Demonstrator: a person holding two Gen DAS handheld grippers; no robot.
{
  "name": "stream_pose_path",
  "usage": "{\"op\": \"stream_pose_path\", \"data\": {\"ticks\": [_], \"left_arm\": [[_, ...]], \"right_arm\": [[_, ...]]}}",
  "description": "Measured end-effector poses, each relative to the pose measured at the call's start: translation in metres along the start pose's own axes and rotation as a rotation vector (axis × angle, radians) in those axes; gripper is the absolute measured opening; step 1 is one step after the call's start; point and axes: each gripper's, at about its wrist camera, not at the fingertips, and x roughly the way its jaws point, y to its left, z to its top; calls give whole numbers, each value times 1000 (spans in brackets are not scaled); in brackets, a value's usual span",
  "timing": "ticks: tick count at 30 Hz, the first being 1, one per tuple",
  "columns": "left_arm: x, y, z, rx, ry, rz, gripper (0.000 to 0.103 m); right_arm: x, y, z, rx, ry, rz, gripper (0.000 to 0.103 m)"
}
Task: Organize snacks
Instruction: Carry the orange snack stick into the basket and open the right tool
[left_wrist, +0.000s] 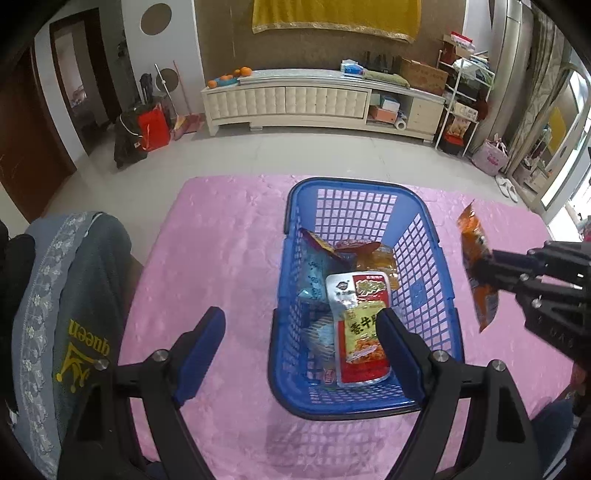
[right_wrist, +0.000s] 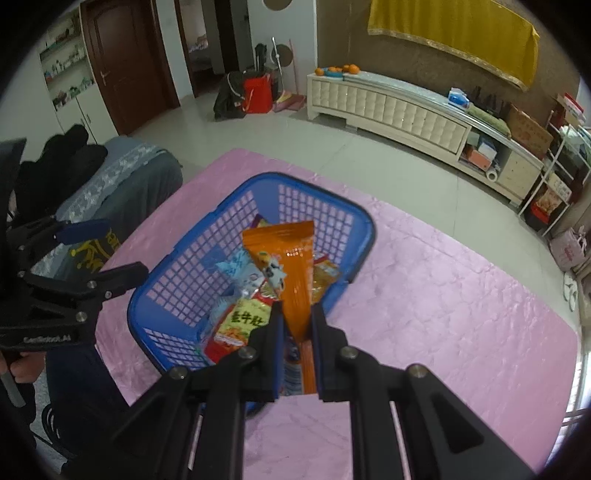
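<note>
Pink cloth covers the desk, with a tiled floor and a long white cabinet behind it. At the left edge of the desk a grey towel with gold lettering hangs over a seat.

Next comes the left claw, its blue-padded fingers standing well apart with nothing between them. It hangs over the near end of the blue basket; one finger is above the cloth just left of the basket, the other above the basket's inside.

In the basket lie several snack packs: a red-and-yellow packet on top at the near end, a pale blue pack beside it on the left, and yellow packs toward the far end.

Further right, the right claw is clamped on an orange packet. From its own camera the packet stands up out of the pinched fingers, its top edge over the middle of the basket. From the left camera the packet hangs in the air just beyond the basket's right wall, clear of the rim and the cloth.
</note>
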Motion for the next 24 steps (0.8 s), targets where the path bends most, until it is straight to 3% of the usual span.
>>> {"op": "stream_pose_path", "data": {"ticks": [5,14,24], "left_arm": [[2,16,-10,6,10,-3,82],[5,48,-22,-26,7,-19,82],[20,66,-26,-38,21,-35,82]], "right_arm": [[11,21,3,25,19,10,17],[51,36,2,229,104,67,17],[83,63,5,280,177,22,17]]}}
